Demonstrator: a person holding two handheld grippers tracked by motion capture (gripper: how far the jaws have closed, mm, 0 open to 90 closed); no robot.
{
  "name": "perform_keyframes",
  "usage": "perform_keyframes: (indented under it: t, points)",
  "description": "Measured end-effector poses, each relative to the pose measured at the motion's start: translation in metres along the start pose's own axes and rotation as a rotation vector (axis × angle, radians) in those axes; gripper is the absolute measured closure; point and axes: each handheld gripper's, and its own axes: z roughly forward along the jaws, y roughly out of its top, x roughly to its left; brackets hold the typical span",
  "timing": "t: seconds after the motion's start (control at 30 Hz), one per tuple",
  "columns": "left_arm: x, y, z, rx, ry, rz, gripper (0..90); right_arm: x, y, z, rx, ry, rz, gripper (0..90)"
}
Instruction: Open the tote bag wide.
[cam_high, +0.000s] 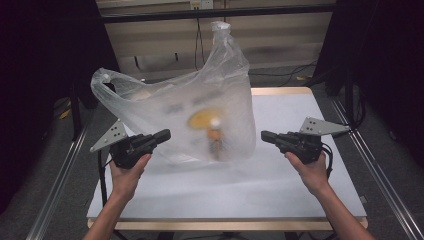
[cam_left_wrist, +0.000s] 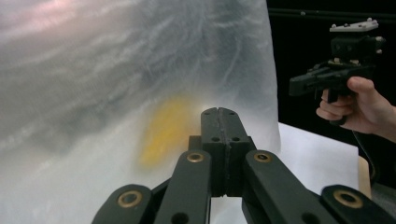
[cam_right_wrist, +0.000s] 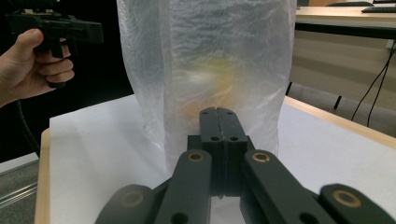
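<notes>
Between left gripper (cam_high: 165, 135) and right gripper (cam_high: 266, 135) (both jaws closed, empty): upright plastic bag (cam_high: 200, 105).

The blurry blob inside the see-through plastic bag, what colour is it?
Yellow-orange blob, seen through the translucent white plastic bag; clearest in the left gripper view.

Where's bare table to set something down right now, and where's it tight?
The near strip of the white table top, between the two forearms and in front of the translucent plastic bag, is bare. So is the right side beyond the right gripper. It is crowded mid-table: the bag stands there, with the left gripper close against its left flank.
</notes>
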Motion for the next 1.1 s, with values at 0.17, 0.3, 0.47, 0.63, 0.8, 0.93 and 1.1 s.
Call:
perform_keyframes:
  t: [0.17, 0.3, 0.47, 0.63, 0.8, 0.93, 1.1]
  points:
    - [0.009, 0.017, 0.011, -0.024, 0.014, -0.007, 90.0, -0.007, 0.011, 0.009, -0.012, 0.003, 0.014, 90.0]
    - [0.012, 0.036, 0.022, -0.047, 0.004, 0.007, 90.0, -0.007, 0.023, 0.016, -0.003, 0.008, 0.0, 90.0]
    - [0.013, 0.059, 0.034, -0.078, -0.015, 0.027, 90.0, -0.012, 0.031, 0.022, -0.007, 0.023, 0.005, 90.0]
    - [0.017, 0.078, 0.042, -0.094, -0.009, 0.04, 90.0, -0.013, 0.037, 0.025, -0.012, 0.018, 0.005, 90.0]
    - [0.022, 0.093, 0.047, -0.133, 0.008, 0.02, 90.0, -0.014, 0.045, 0.027, -0.03, 0.009, 0.007, 90.0]
    - [0.025, 0.101, 0.054, -0.135, 0.027, 0.016, 90.0, -0.017, 0.051, 0.027, -0.028, -0.002, 0.006, 90.0]
    - [0.03, 0.098, 0.069, -0.103, 0.019, -0.014, 90.0, -0.022, 0.054, 0.028, -0.033, -0.011, 0.018, 90.0]
